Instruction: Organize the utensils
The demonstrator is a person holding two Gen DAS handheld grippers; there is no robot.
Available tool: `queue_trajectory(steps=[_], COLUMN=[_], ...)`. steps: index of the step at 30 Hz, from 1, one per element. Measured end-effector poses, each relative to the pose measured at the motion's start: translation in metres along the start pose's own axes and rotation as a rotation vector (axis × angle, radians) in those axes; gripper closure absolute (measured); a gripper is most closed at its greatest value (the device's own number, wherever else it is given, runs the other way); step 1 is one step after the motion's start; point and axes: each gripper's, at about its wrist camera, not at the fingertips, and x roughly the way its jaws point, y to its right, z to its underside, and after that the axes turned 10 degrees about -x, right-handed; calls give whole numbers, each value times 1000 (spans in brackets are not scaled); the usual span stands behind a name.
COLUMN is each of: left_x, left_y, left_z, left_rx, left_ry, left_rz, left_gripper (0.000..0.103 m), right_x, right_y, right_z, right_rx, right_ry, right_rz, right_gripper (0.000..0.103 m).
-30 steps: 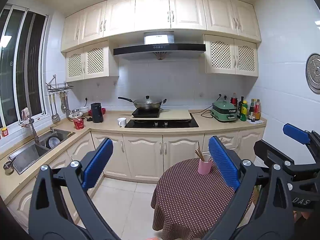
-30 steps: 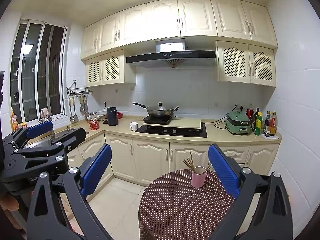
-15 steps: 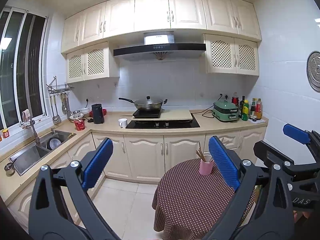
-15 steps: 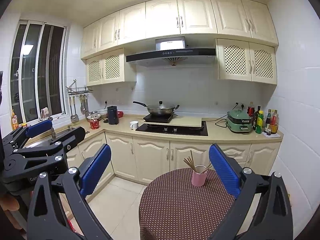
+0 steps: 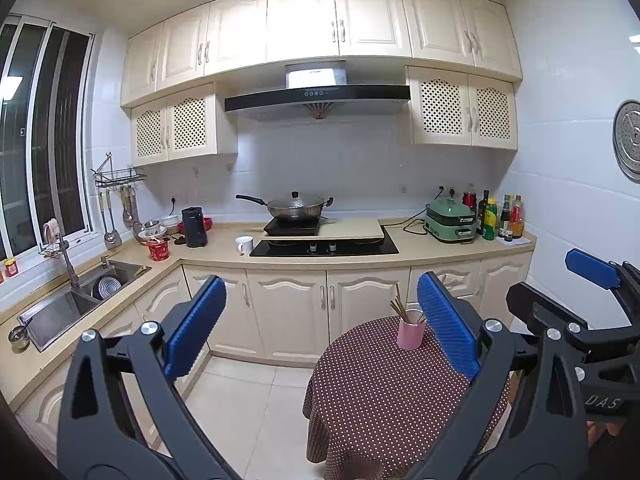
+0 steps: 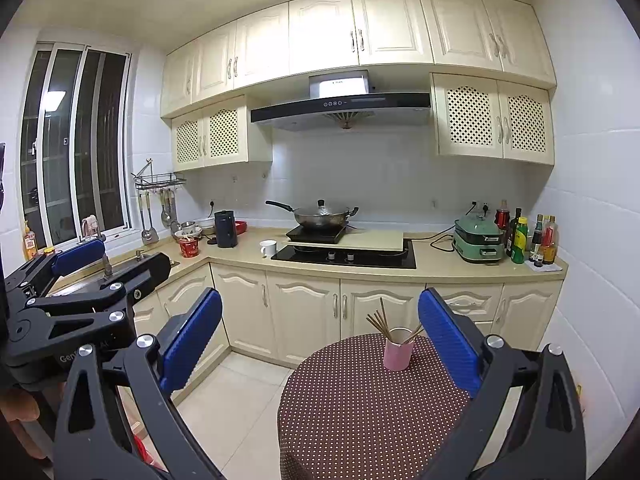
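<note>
A small round surface (image 6: pixel 360 408) under a brown, white-dotted cloth stands on the pale tiled floor (image 6: pixel 240 396) of a cream-cabinet kitchen. Near its far edge sits a pink cup (image 6: pixel 396 354) with several wooden chopsticks (image 6: pixel 378 322) standing in it, fanned out and leaning to both sides.

The left gripper (image 5: pixel 320 330) is released, its 2 blue pads wide apart and grasping nothing; it hangs above the floor, well short of the cup. The right gripper (image 6: pixel 320 334) is likewise spread wide and empty, with the cup seen just inside its right finger. Each gripper shows at the edge of the other's view.

Behind runs an L-shaped beige counter (image 5: pixel 420 246). A lidded wok (image 5: pixel 296 206) rests on a black induction plate above the built-in hob (image 5: pixel 324 246), under a black range hood (image 5: pixel 316 98). To the right are a green electric cooker (image 5: pixel 450 220) and a cluster of sauce bottles (image 5: pixel 500 216); to the left, a white mug (image 5: pixel 244 245), a black kettle (image 5: pixel 194 227), a red cup and stacked bowls. A steel sink (image 5: pixel 76 300) lies under the dark window (image 5: pixel 44 152), ladles hanging from a wall rack (image 5: pixel 120 176) beside it.
</note>
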Motion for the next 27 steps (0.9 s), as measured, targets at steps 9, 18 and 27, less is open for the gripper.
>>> queue_trajectory(steps=[9, 18, 27], left_x=[2, 3, 4], left_y=[2, 2, 1], left_z=[-1, 0, 2], left_rx=[4, 4, 3], left_ry=[1, 0, -3], left_rz=[-1, -2, -3], left_gripper=[8, 8, 8], right_x=[-1, -1, 0], right_y=[2, 1, 0], right_z=[0, -1, -2], right_rx=[4, 6, 9], right_ry=[0, -3, -9], right_rz=[1, -1, -5], right_gripper=[8, 8, 8])
